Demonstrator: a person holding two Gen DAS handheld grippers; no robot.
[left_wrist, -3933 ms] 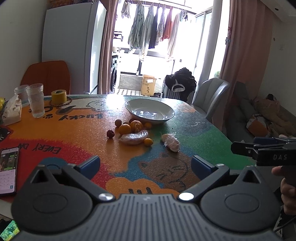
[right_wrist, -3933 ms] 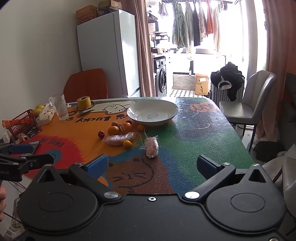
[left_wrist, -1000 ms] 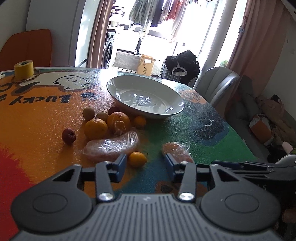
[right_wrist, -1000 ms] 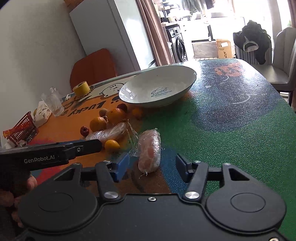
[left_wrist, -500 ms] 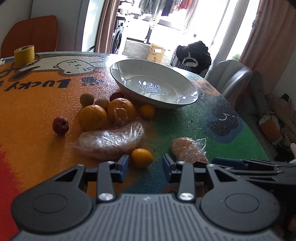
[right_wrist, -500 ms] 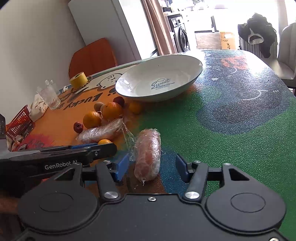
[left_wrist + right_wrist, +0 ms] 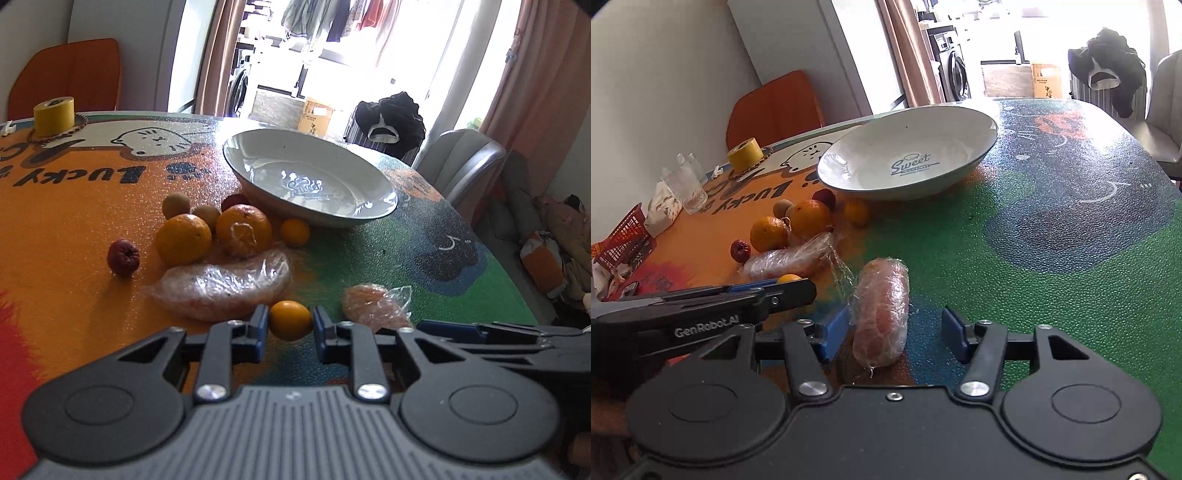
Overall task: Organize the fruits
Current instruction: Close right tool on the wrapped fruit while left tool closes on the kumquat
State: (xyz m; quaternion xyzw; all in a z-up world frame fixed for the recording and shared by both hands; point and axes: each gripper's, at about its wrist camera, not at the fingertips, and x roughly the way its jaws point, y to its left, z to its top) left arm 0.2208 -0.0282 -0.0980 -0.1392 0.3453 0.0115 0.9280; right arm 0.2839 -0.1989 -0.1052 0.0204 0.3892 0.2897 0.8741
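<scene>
**Two hand-held grippers at the fruit on a patterned table**

A table [image 7: 424,236] with a bright cartoon covering in orange, green and blue carries a scatter of fruit and a wide, shallow white bowl [image 7: 310,184]. The bowl has nothing in it and sits toward the far edge, with the word "Sweet" printed inside.

The left gripper [image 7: 290,326] has just been closing, and its blue pads now sit against both sides of a small orange citrus fruit [image 7: 290,319], clamping it low over the table near the front edge. Whether the fruit is lifted off the surface cannot be told.

The right gripper [image 7: 892,332] stands part open. A plastic-wrapped orange piece [image 7: 882,314] lies on the table between its blue fingers [image 7: 833,332]. The left finger is just beside or touching the wrap, and the right finger is clearly apart from it, so nothing is grasped.

Just beyond the left gripper lies a second, longer plastic-wrapped fruit [image 7: 225,286]. Behind it, between the wrap and the bowl, are two oranges [image 7: 183,240] side by side, one with its peel partly torn. Around them are two small brown fruits [image 7: 176,206], a dark red fruit partly hidden at the bowl's rim, and another small orange citrus [image 7: 294,232] touching or nearly touching the bowl's base. A wrinkled red fruit [image 7: 123,257] sits alone to the left of the group.

Along the far left edge of the table are a yellow tape roll [image 7: 53,116], two clear glasses [image 7: 685,186], a tissue pack [image 7: 663,208] and a red basket [image 7: 624,240].
</scene>
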